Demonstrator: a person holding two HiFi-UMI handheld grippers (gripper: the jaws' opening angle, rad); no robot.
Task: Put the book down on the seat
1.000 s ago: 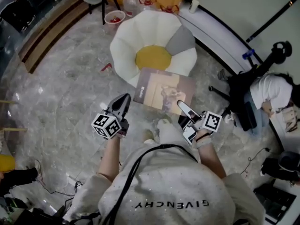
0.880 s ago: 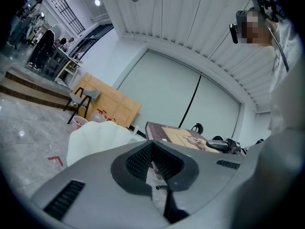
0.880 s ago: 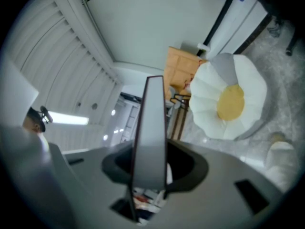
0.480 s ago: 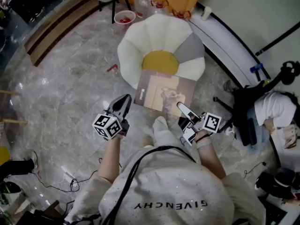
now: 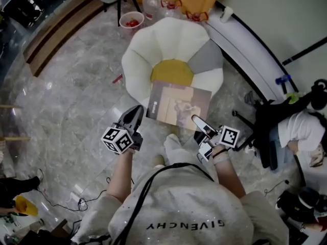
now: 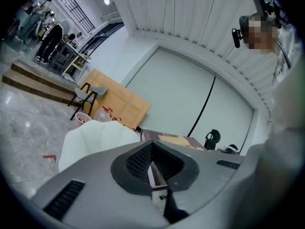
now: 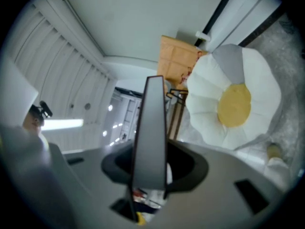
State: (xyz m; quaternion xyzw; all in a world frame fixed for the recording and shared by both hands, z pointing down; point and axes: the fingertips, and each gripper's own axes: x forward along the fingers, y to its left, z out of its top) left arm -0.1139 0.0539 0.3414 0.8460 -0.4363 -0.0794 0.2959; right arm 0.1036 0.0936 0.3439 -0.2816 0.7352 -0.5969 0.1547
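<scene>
1. Grasping the book (image 5: 178,102) by its near right corner with the right gripper (image 5: 197,120). Jaws clamped on both faces, with the book showing edge-on as a grey slab between them in the right gripper view.
2. Reaching ahead and to the left of the right gripper, roughly flat and cover up. Brown and tan, with a dark strip along the edge on the left gripper's side.
3. Clenched on nothing at the left gripper (image 5: 136,111), pads together in the left gripper view.
4. Placed just beside the book's near left corner, apparently not touching it in the head view.
5. Ahead of both grippers, a flower-shaped seat (image 5: 153,42) with white petals. One grey petal (image 5: 207,59) on the right gripper's side and a yellow centre (image 5: 171,70) in the middle.
6. Overlapping the seat's near rim and the near edge of the yellow centre with the book's far edge in the head view. Cannot tell whether touching or held above.
7. Below both grippers, a grey marble floor (image 5: 71,96).
8. Beyond the seat, far ahead of the left gripper, a bowl (image 5: 131,21) with red contents and clear jugs (image 5: 153,3) with red handles.
9. Well off to the right of the right gripper, a person (image 5: 299,129) in a white top.
</scene>
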